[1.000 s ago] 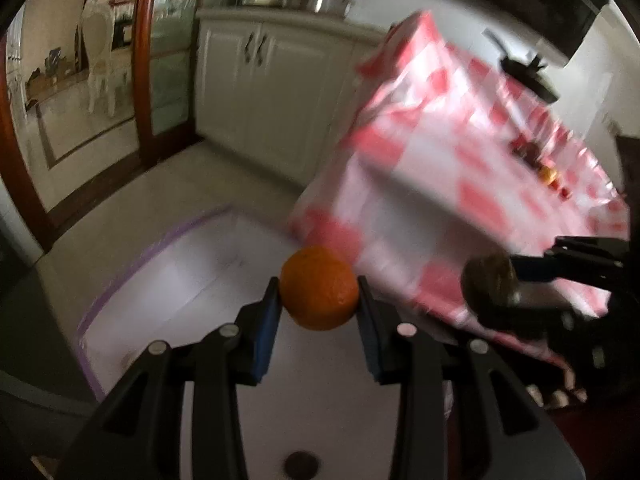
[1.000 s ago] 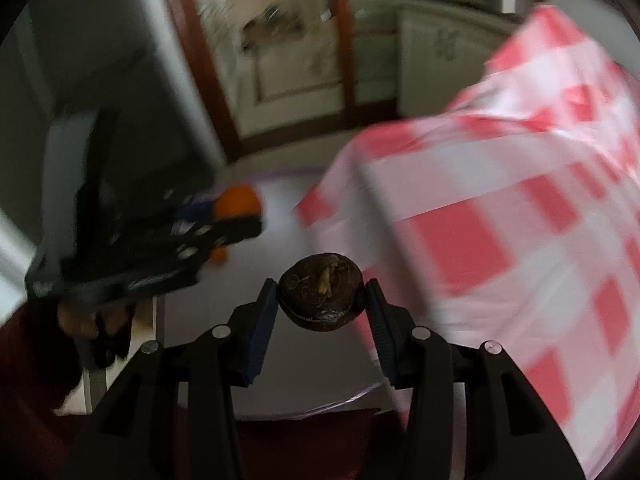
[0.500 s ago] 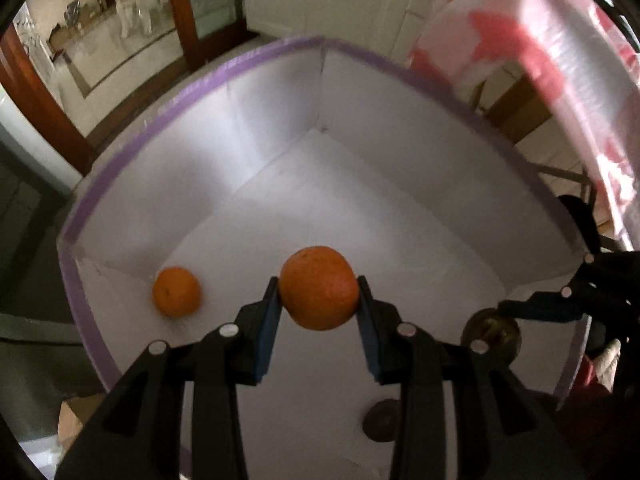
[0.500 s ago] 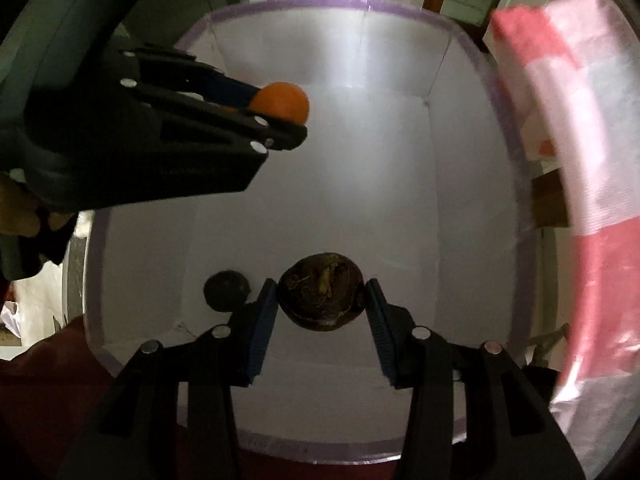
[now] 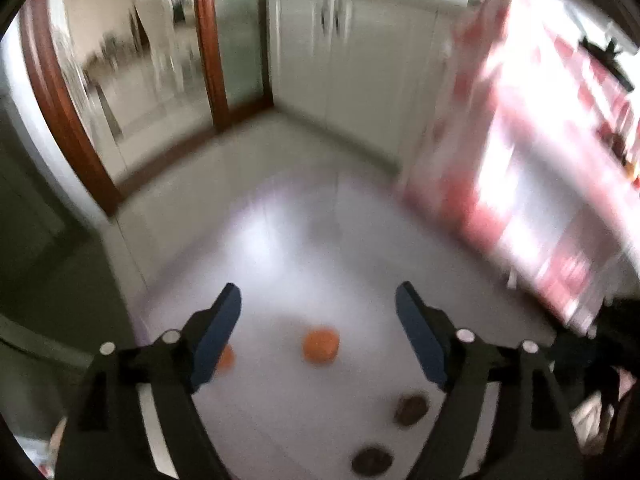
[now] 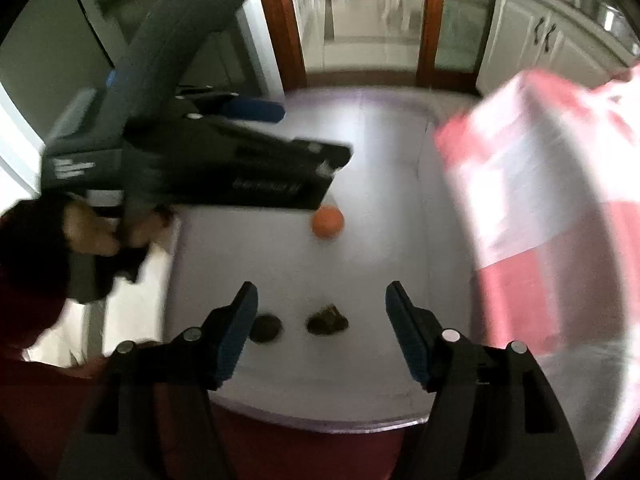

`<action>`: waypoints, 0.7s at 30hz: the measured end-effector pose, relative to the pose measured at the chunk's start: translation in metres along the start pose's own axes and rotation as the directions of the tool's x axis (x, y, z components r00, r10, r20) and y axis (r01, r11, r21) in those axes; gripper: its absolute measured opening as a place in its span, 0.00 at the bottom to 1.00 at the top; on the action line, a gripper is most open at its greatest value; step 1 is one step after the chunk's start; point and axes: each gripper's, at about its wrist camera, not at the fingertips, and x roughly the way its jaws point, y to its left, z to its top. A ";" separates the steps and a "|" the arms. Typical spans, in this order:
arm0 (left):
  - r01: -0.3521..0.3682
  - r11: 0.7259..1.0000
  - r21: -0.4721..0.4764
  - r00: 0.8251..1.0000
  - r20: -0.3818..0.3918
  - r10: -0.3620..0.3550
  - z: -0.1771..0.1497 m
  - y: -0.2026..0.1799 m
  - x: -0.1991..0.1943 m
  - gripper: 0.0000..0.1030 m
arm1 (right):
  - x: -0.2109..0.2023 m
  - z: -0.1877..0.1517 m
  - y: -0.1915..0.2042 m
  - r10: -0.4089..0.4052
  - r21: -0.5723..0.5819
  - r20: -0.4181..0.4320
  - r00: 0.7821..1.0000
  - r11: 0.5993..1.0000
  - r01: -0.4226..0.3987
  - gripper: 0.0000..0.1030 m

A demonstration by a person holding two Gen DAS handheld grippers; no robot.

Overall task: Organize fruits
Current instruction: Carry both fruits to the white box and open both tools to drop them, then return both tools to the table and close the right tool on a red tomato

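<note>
My left gripper (image 5: pixel 319 304) is open and empty above a white box with a purple rim (image 5: pixel 280 240). An orange (image 5: pixel 321 346) lies on the box floor below it, and a second orange (image 5: pixel 225 358) shows beside the left finger. Two dark brown fruits (image 5: pixel 410 404) (image 5: pixel 372 460) lie nearer. My right gripper (image 6: pixel 321 300) is open and empty above the same box (image 6: pixel 392 152). In the right wrist view an orange (image 6: pixel 328 222) and two dark fruits (image 6: pixel 327 320) (image 6: pixel 266 327) lie inside. The left gripper's body (image 6: pixel 208 160) hangs over the box.
A table with a red and white checked cloth (image 5: pixel 540 160) (image 6: pixel 540 200) stands to the right of the box. White cabinets (image 5: pixel 352 60) and a glass door with a brown frame (image 6: pixel 360 20) lie behind. The left wrist view is blurred.
Both grippers have opened and let go of their fruit. The orange and the dark fruit now lie on the box floor. Both grippers have lifted upward away from the box.
</note>
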 end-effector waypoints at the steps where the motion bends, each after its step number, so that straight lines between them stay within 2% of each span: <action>1: -0.014 1.000 0.007 0.997 0.071 0.013 0.012 -0.005 -0.017 0.92 | -0.023 0.001 -0.002 0.008 0.009 0.063 0.998 1.000 -0.008 0.65; 2: -0.024 1.000 0.014 0.992 0.122 0.022 0.021 -0.011 -0.029 0.96 | -0.038 0.001 -0.005 0.007 0.018 0.103 0.995 1.000 -0.008 0.69; 3: -0.036 0.999 0.027 0.980 0.196 0.030 0.033 -0.021 -0.048 0.99 | -0.057 0.001 -0.009 0.002 0.032 0.156 0.988 0.999 -0.007 0.72; 5: -0.037 0.997 0.066 0.956 0.293 0.016 0.054 -0.044 -0.074 0.99 | -0.101 -0.005 -0.022 -0.024 0.079 0.275 0.961 0.997 0.002 0.81; 6: -0.021 0.995 0.100 0.945 0.328 -0.013 0.067 -0.065 -0.086 0.99 | -0.123 -0.010 -0.031 -0.050 0.112 0.328 0.943 0.994 0.014 0.82; 8: 0.031 0.986 0.161 0.933 0.348 -0.087 0.084 -0.099 -0.097 0.99 | -0.166 -0.022 -0.051 -0.114 0.198 0.433 0.894 0.980 0.029 0.85; 10: 0.112 0.963 0.243 0.926 0.327 -0.190 0.096 -0.147 -0.105 0.99 | -0.205 -0.044 -0.083 -0.203 0.312 0.506 0.838 0.949 0.041 0.85; 11: 0.150 0.951 0.270 0.925 0.301 -0.232 0.103 -0.167 -0.104 0.99 | -0.220 -0.057 -0.100 -0.249 0.367 0.520 0.817 0.929 0.049 0.87; 12: 0.181 0.944 0.276 0.927 0.272 -0.258 0.110 -0.192 -0.102 0.99 | -0.235 -0.072 -0.118 -0.300 0.436 0.522 0.799 0.899 0.052 0.89; 13: 0.214 0.934 0.287 0.923 0.252 -0.290 0.115 -0.212 -0.097 0.99 | -0.245 -0.083 -0.135 -0.335 0.481 0.521 0.785 0.875 0.053 0.96; 15: 0.273 0.909 0.314 0.912 0.216 -0.349 0.123 -0.254 -0.086 0.99 | -0.264 -0.115 -0.162 -0.424 0.586 0.519 0.742 0.808 0.051 0.96; 17: 0.336 0.876 0.347 0.898 0.161 -0.409 0.127 -0.302 -0.071 0.99 | -0.275 -0.146 -0.188 -0.485 0.663 0.495 0.721 0.747 0.048 0.96; 19: 0.369 0.857 0.358 0.889 0.131 -0.438 0.128 -0.336 -0.061 0.99 | -0.283 -0.171 -0.210 -0.551 0.733 0.464 0.694 0.679 0.049 0.96; 21: 0.395 0.845 0.361 0.881 0.112 -0.460 0.136 -0.376 -0.043 0.99 | -0.288 -0.190 -0.236 -0.614 0.792 0.407 0.677 0.606 0.073 0.96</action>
